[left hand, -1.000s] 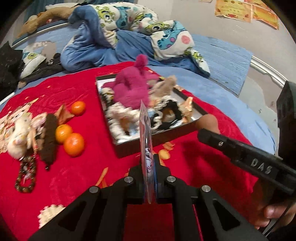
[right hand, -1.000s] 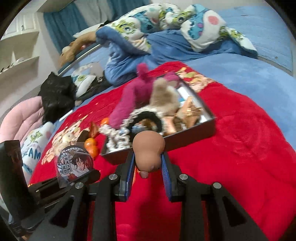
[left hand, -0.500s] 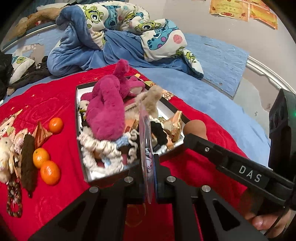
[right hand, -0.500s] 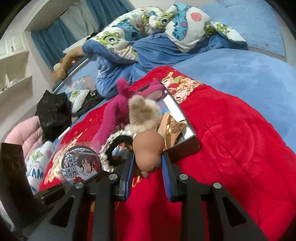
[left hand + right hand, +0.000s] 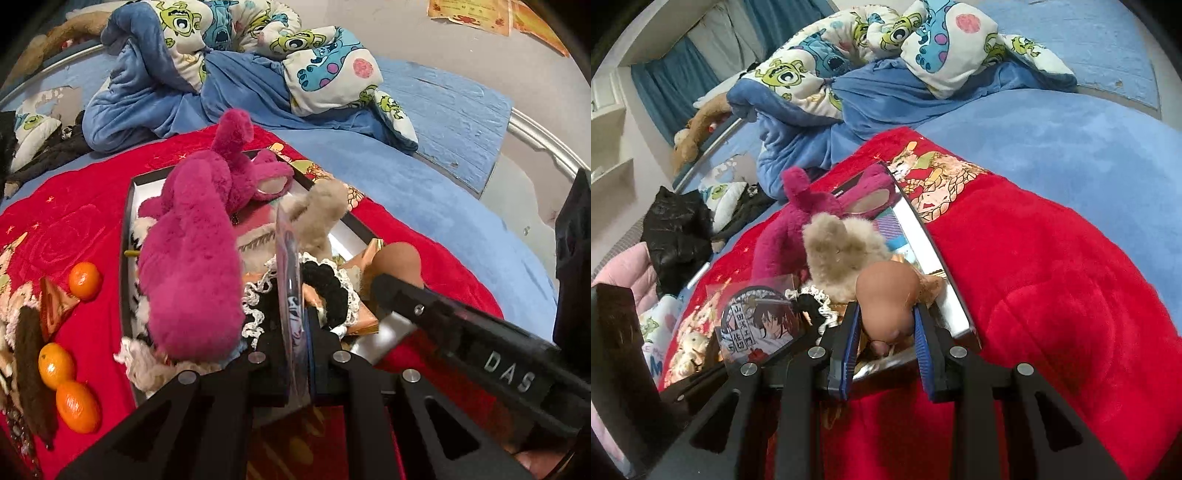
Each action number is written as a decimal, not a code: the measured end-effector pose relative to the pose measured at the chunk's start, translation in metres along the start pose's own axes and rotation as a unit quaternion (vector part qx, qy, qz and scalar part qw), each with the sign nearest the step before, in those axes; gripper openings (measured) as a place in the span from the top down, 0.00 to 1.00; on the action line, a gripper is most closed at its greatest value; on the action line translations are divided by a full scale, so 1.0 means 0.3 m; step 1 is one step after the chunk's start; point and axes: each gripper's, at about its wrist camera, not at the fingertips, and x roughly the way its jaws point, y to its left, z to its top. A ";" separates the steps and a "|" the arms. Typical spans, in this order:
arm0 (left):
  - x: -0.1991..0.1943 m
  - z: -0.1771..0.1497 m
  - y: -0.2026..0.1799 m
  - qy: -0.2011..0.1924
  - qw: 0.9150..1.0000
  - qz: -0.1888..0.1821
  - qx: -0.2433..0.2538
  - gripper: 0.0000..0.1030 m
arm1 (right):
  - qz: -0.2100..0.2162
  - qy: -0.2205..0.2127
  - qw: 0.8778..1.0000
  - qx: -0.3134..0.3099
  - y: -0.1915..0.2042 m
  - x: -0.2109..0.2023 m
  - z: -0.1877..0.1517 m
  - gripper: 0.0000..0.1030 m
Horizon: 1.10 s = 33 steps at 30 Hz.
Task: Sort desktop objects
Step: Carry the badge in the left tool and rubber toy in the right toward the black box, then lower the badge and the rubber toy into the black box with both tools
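My left gripper [image 5: 295, 332] is shut on a round anime badge in a clear sleeve [image 5: 290, 273], seen edge-on here and face-on as the badge [image 5: 761, 328] in the right wrist view. My right gripper [image 5: 886, 332] is shut on a brown gourd-shaped toy [image 5: 888, 299], which also shows as the toy [image 5: 399, 262] at the right. Both grippers hang over the near end of a black-rimmed tray [image 5: 125, 236] on the red blanket [image 5: 1052, 277]. The tray holds a magenta plush [image 5: 192, 258], a beige plush [image 5: 838, 247] and a black lace-edged scrunchie [image 5: 328, 288].
Three small oranges [image 5: 85, 280] [image 5: 55, 365] [image 5: 77, 406] lie left of the tray beside a brown fuzzy strip [image 5: 29, 354] and a gold triangular packet [image 5: 55, 306]. A crumpled blue cartoon quilt [image 5: 240, 74] lies behind. A black bag [image 5: 679, 229] sits at the far left.
Both grippers have travelled towards the tray with their loads still held. The tray has gone from well ahead to directly under the fingertips, and the oranges have slid to the left edge.
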 end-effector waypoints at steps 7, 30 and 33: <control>0.036 0.027 0.007 -0.003 1.000 0.007 -0.004 0.93 | -0.014 0.006 1.000 0.013 0.008 0.055 0.018 0.74; 0.066 0.031 0.005 -0.017 0.999 0.028 0.000 0.93 | -0.027 -0.010 0.999 -0.012 0.039 0.052 0.019 0.74; 0.065 0.024 0.003 -0.021 0.999 0.029 -0.001 0.93 | -0.033 -0.006 0.999 -0.010 0.029 0.056 0.017 0.74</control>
